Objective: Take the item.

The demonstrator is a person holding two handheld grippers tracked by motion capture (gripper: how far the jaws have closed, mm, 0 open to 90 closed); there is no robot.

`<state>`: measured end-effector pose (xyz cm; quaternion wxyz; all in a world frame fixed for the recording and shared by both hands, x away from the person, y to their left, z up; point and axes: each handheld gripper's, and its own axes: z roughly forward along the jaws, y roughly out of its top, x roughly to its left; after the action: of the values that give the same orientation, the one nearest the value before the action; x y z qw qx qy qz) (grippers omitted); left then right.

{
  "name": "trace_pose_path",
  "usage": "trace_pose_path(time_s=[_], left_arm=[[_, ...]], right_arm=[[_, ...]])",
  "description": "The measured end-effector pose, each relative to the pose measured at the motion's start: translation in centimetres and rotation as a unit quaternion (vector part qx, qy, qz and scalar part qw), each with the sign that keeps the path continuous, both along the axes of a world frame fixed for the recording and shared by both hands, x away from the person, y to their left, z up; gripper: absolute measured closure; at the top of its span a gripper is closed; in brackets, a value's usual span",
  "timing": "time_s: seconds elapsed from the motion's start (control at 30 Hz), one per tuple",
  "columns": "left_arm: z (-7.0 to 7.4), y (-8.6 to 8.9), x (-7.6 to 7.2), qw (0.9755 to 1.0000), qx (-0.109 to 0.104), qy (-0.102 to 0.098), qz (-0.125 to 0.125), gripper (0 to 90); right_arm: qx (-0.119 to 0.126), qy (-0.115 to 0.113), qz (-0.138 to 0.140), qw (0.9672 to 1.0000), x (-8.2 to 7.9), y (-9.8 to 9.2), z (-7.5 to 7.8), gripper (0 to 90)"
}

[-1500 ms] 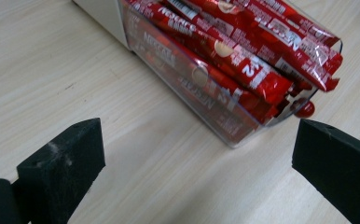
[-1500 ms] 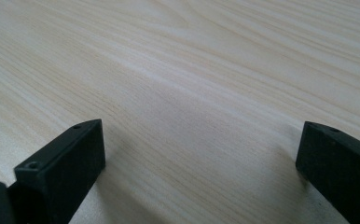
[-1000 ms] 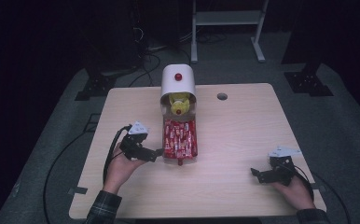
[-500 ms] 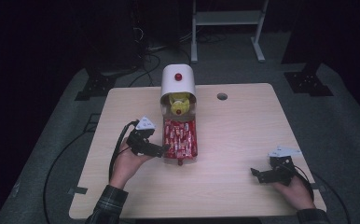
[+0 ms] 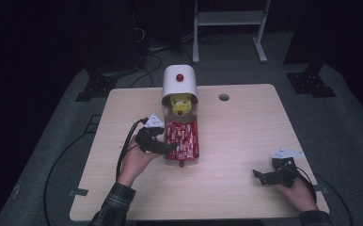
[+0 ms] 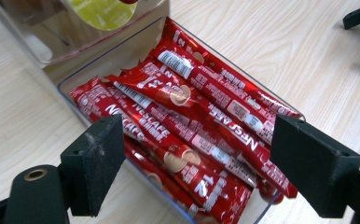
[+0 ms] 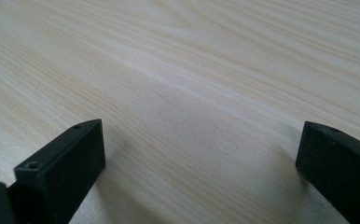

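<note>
Left gripper view: left gripper (image 6: 194, 170), jaws spread, having just been closing; between and beyond them lies a heap of red Nescafé coffee sticks (image 6: 192, 126), none yet touched by either pad. Sticks rest lengthwise in a clear plastic tray (image 6: 71, 81), the pull-out base of a dispenser. Directly ahead of the jaws, past the tray's far end: a transparent dispenser body holding a yellow capsule (image 6: 103, 9).

High view: same left gripper (image 5: 168, 148) at the tray's left edge, pointing across it; white domed dispenser cover (image 5: 179, 80) beyond the tray. Right gripper (image 5: 262, 178), well apart at the near right of the wooden table (image 5: 245, 127), jaws wide and holding nothing, resting.

Step in hand, by judgement: approach and closing on one coffee stick. Next move calls for lowering the pads astride a single top stick, then pinching across its narrow width, since neighbours overlap closely and may lift together.
</note>
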<state>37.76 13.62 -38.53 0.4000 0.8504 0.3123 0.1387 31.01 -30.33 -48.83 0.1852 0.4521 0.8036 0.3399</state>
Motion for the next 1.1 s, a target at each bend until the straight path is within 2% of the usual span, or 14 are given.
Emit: trace_pose_path(time_s=[0.1, 0.23, 0.27, 0.43, 0.53, 0.63, 0.93, 1.1], left_arm=[[-0.1, -0.4, 0.2, 1.0, -0.005, 0.001, -0.004, 21.8], [-0.2, -0.8, 0.3, 0.9999, 0.001, 0.002, -0.011, 25.0], [-0.3, -1.1, 0.5, 0.9999, -0.003, 0.007, -0.01, 26.2], [-0.7, -2.1, 1.0, 0.9998, 0.003, 0.013, -0.013, 26.6], [-0.9, -2.5, 1.1, 0.9998, -0.001, 0.015, -0.012, 26.9], [-1.2, -2.8, 1.3, 0.9999, 0.003, 0.011, -0.011, 28.4], [-2.2, -3.1, 1.6, 0.9998, 0.013, 0.017, 0.001, 29.7], [-2.6, -3.5, 1.6, 0.9993, 0.032, 0.019, 0.0, 33.0]], right_arm=[[0.0, 0.0, 0.0, 1.0, 0.0, 0.0, 0.0, 0.3], [0.0, 0.0, 0.0, 1.0, 0.0, 0.0, 0.0, 0.3], [0.0, 0.0, 0.001, 1.0, 0.0, 0.0, 0.0, 0.3], [0.0, -0.001, 0.003, 1.0, 0.0, 0.0, 0.0, 0.3], [0.0, -0.001, 0.003, 1.0, 0.0, 0.0, 0.0, 0.3], [-0.001, -0.001, 0.004, 1.0, 0.0, 0.0, 0.0, 0.3], [-0.001, 0.0, 0.006, 1.0, 0.0, 0.0, 0.0, 0.3], [-0.001, 0.0, 0.006, 1.0, 0.0, 0.0, 0.0, 0.3]])
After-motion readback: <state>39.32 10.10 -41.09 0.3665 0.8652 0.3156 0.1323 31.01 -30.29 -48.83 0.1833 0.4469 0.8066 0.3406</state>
